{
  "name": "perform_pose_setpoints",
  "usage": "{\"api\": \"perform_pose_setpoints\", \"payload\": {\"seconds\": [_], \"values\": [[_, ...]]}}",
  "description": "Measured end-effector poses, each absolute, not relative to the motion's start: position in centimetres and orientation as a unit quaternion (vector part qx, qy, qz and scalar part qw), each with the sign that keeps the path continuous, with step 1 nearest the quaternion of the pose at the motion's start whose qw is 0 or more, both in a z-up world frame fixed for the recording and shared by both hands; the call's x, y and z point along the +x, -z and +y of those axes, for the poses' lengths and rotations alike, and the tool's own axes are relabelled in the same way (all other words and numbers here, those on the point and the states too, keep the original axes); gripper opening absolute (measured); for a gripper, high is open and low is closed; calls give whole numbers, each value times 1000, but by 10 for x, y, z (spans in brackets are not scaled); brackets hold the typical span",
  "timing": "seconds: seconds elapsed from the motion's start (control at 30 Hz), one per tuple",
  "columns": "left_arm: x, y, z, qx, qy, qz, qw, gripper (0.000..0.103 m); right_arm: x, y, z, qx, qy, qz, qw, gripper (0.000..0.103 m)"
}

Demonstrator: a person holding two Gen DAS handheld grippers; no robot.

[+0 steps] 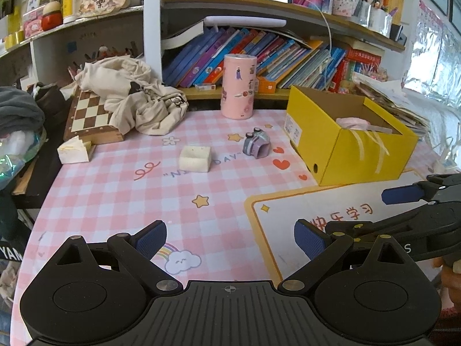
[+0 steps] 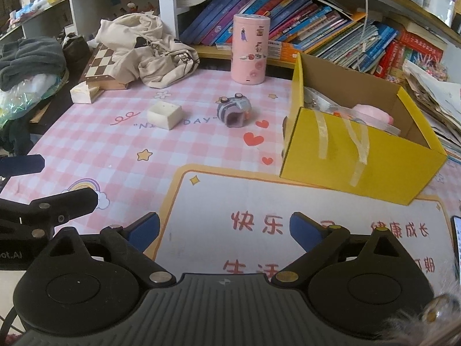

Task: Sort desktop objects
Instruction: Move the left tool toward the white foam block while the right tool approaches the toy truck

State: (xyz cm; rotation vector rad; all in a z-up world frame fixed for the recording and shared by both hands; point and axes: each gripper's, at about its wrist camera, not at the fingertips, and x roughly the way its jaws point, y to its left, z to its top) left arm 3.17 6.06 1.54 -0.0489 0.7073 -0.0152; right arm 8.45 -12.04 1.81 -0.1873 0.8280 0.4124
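On the pink checked desk mat lie a white block [image 1: 195, 158] [image 2: 164, 114] and a small purple-grey toy [image 1: 256, 143] [image 2: 234, 111]. Behind them a pink cylinder [image 1: 238, 86] [image 2: 250, 49] stands upright. A yellow cardboard box [image 1: 350, 137] [image 2: 360, 132] sits open at the right with pink items inside. My left gripper [image 1: 230, 240] is open over the near mat, nothing between its blue pads. My right gripper [image 2: 224, 229] is open too, over the white printed panel, and is empty. Both stay well short of the block and toy.
A chessboard [image 1: 88, 115] under a crumpled cream cloth [image 1: 135, 95] lies at the back left, with a small white box [image 1: 75, 151] beside it. Books [image 2: 288, 14] fill the shelf behind. Loose papers [image 2: 432, 95] pile up at the right. A phone edge [image 2: 456, 245] shows at the far right.
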Motion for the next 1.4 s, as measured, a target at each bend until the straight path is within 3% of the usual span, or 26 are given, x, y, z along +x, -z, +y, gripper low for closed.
{"api": "perform_pose_setpoints", "payload": {"seconds": [0.87,1.4], "values": [[125,7,80,-12,-6,355,935,96,194,3,-88,-94,-222,402,883,87],[189,25,115,-30,-45,361,931,92,256,16,-68,-19,-195,449,872,81]]}}
